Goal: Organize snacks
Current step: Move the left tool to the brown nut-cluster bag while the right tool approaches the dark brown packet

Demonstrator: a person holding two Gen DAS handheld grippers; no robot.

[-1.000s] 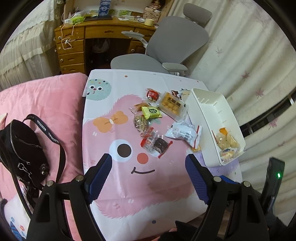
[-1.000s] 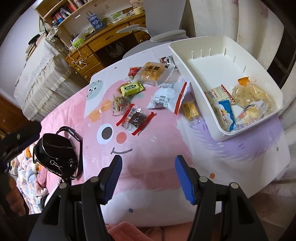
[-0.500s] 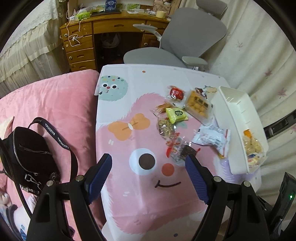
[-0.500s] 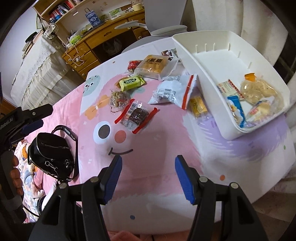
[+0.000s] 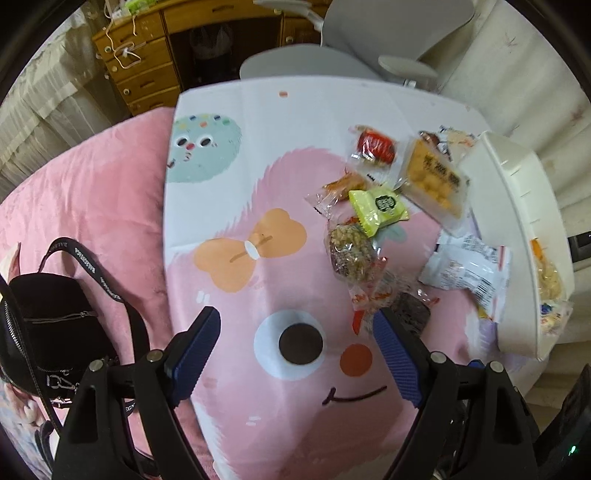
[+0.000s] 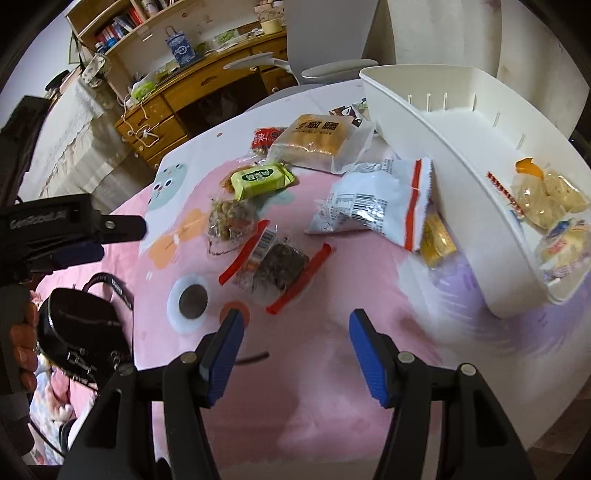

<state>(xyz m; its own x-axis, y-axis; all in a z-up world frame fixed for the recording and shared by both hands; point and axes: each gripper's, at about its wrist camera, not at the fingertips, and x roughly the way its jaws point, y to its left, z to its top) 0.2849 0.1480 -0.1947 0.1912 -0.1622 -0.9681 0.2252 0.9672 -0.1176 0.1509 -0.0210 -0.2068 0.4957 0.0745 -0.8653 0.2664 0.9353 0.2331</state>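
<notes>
Several wrapped snacks lie loose on the cartoon tablecloth (image 5: 295, 122): a green packet (image 5: 378, 208) (image 6: 262, 179), a nut-cluster packet (image 5: 349, 251), a dark brownie packet with red edges (image 6: 277, 267), a white pouch (image 6: 369, 203), a tray of yellow cakes (image 6: 317, 138) and a red packet (image 5: 375, 147). A white bin (image 6: 443, 147) at the right holds a few snacks (image 6: 550, 195). My left gripper (image 5: 295, 314) hovers over the cloth's eye print; its jaws are opening, with nothing between them, and its right finger is beside the brownie packet. My right gripper (image 6: 295, 315) stands open and empty, just short of that packet.
A black bag (image 5: 48, 325) lies on the pink blanket (image 5: 92, 184) left of the table. A grey chair (image 5: 369, 29) and a wooden desk (image 5: 147, 55) stand behind. A small yellow packet (image 6: 437, 240) sits against the bin's wall. A curtain hangs at the right.
Both grippers have come down and nearer to the table, so the snacks fill more of each view. The left gripper's jaws stand slightly wider. No snack has moved.
</notes>
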